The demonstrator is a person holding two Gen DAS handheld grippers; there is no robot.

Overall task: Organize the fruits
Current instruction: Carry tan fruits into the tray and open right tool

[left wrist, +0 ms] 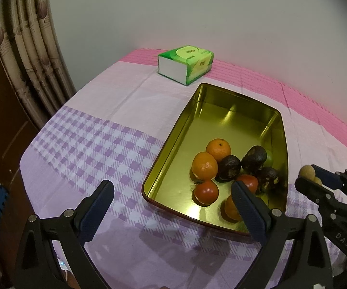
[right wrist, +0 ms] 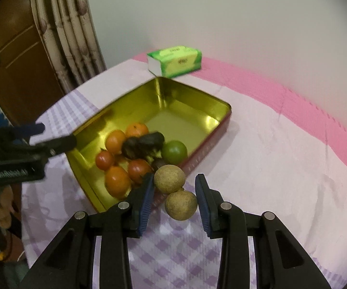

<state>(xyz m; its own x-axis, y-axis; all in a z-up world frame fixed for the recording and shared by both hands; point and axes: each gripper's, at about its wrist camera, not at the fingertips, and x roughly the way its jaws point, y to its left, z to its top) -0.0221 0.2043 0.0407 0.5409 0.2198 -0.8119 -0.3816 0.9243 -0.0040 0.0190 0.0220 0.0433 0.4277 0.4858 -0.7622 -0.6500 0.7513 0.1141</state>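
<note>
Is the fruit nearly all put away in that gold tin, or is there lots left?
Mostly done: oranges, tomatoes, dark fruits and a green one lie in the tin. The right gripper holds two brown fruits. No other loose fruit shows.

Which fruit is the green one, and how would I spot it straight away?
Find the gold tin on the checked cloth. Its fruit is heaped at the near end; the green fruit sits at the right of that heap, by the wall. It alone there is green, among orange, red and dark ones.
</note>
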